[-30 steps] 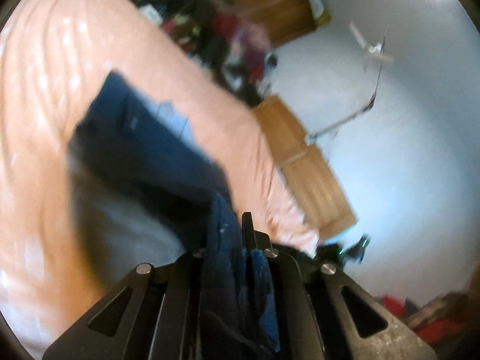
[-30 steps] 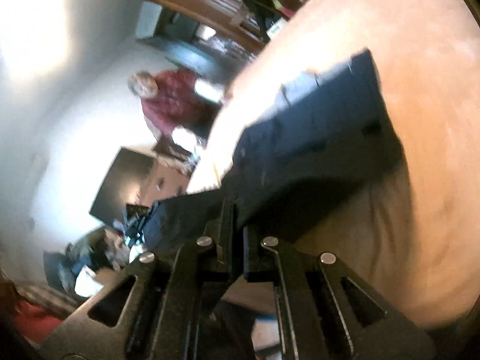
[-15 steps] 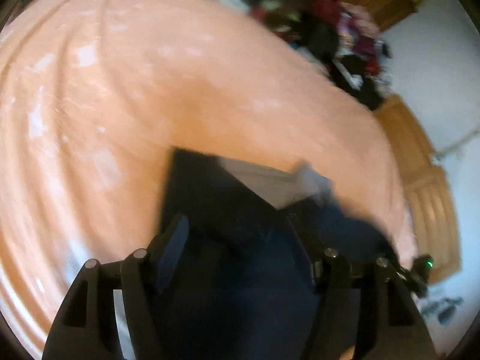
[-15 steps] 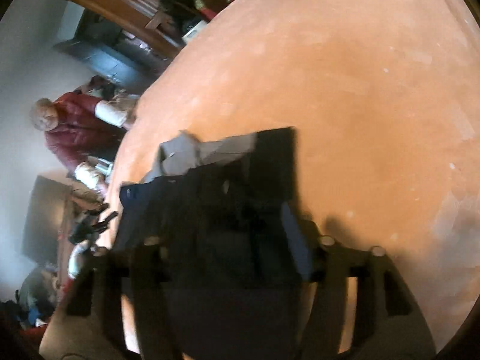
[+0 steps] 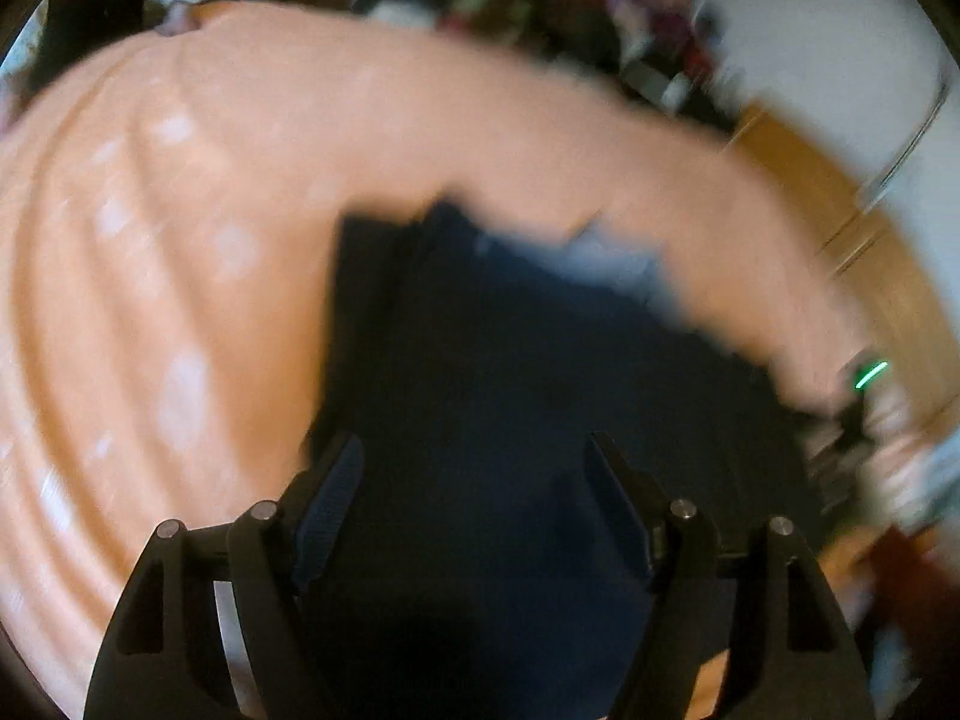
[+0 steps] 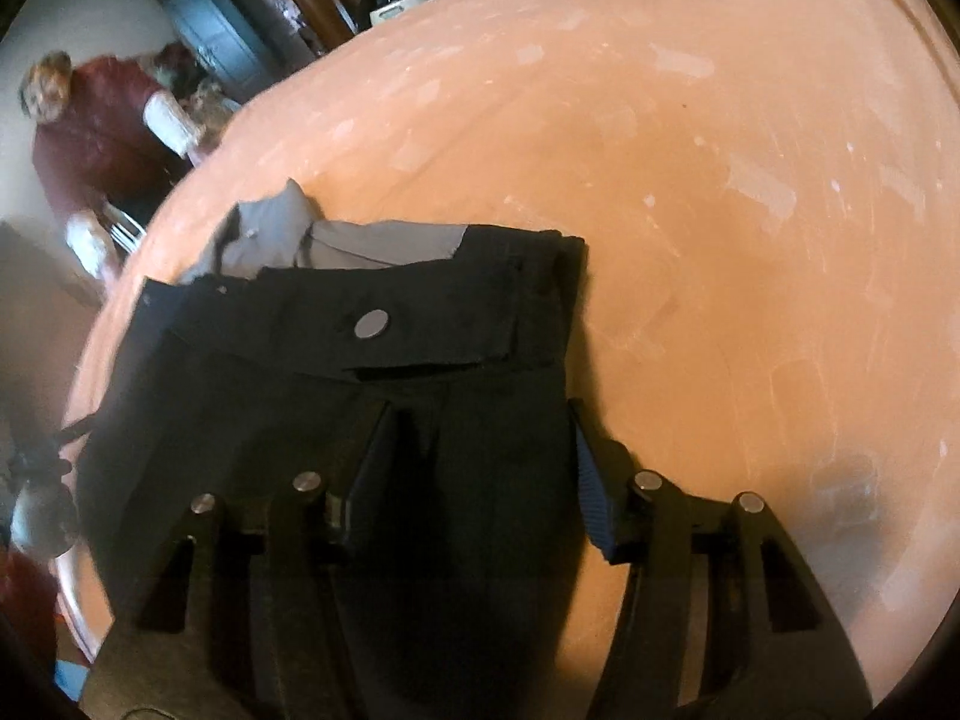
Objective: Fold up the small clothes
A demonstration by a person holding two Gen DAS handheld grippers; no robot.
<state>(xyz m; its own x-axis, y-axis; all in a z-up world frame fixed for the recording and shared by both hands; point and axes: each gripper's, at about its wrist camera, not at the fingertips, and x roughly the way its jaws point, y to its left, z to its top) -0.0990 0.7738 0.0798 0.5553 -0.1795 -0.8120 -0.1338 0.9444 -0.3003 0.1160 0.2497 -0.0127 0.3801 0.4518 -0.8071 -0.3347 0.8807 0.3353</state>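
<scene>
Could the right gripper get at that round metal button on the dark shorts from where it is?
Probably yes. The right gripper is open above the dark shorts, and the metal button lies uncovered just ahead of its fingers, nothing between.

Both claws are black with silver rivets; right claw (image 6: 474, 468) pads look blue-ribbed, left claw (image 5: 474, 492) blurred.

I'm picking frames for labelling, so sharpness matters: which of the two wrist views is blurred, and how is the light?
Left wrist view: heavy motion blur, the dark trousers and orange cover smeared, edges lost, though the open tongs stay fairly crisp. Right wrist view: much sharper, the trouser button and waistband clear, soft warm light, a shadow patch on the cover lower right, fisheye bending at the rim.
</scene>
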